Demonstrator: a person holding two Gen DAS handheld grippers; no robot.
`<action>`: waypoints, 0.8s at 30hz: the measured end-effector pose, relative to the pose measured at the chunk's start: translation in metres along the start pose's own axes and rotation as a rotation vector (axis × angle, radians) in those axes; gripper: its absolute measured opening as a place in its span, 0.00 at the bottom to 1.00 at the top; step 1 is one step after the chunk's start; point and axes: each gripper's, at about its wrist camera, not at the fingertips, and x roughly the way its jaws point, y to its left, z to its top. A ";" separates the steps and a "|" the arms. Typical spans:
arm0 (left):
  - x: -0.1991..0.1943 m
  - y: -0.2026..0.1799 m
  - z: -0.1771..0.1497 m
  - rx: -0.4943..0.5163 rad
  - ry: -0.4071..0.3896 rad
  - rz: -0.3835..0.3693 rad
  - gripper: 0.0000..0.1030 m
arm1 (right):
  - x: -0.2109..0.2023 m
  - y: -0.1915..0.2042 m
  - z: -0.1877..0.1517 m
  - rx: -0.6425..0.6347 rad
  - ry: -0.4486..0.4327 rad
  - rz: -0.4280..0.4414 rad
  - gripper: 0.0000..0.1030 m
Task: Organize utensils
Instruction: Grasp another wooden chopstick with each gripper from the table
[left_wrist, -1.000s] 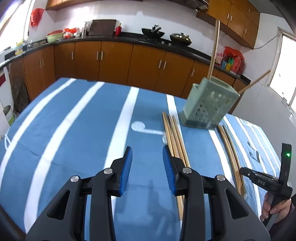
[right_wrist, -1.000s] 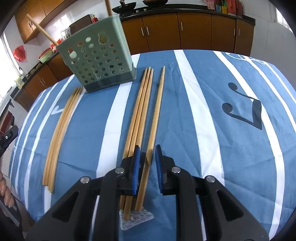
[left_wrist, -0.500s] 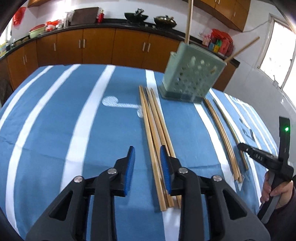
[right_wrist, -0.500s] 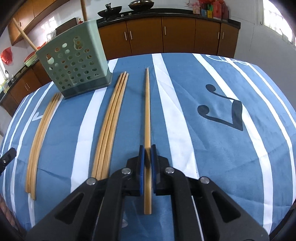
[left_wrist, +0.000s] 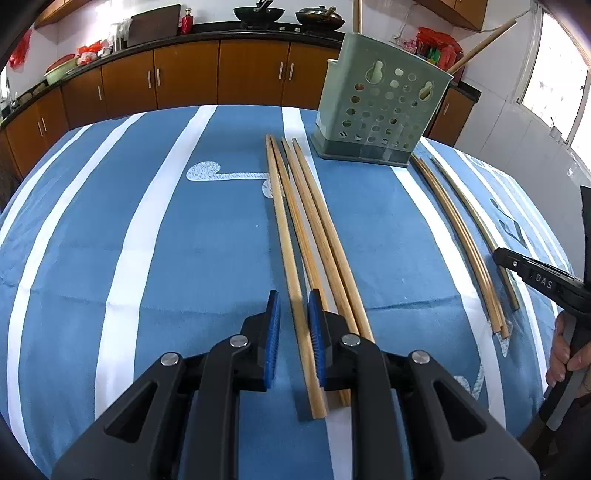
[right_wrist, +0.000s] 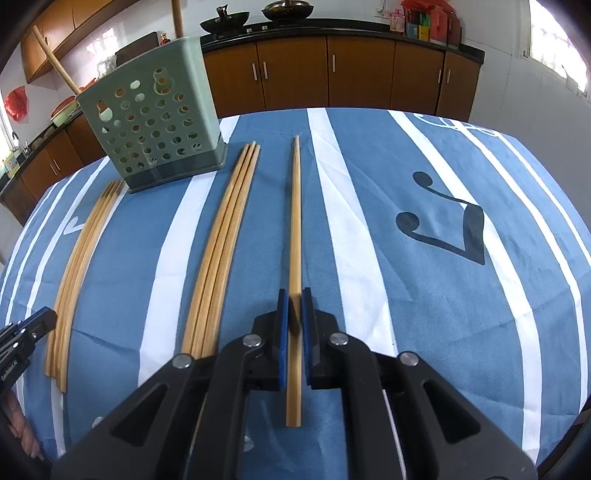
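Both grippers, left gripper and right gripper, have glossy black plastic arms, silver round screws and ribbed blue pads; white lettering, possibly "DAS".

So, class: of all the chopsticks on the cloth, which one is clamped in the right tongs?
The lone chopstick, lying apart to the right of the bundle of three. The right tongs are shut on its near end; the others lie untouched.
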 end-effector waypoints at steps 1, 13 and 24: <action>0.001 0.000 0.001 0.000 0.000 0.005 0.16 | 0.000 0.001 -0.001 -0.002 0.000 0.005 0.08; 0.006 0.021 0.013 -0.043 -0.008 0.070 0.08 | -0.001 0.002 -0.002 -0.015 -0.006 0.018 0.08; 0.005 0.060 0.020 -0.109 -0.009 0.089 0.08 | 0.001 -0.003 0.000 -0.002 -0.020 0.019 0.10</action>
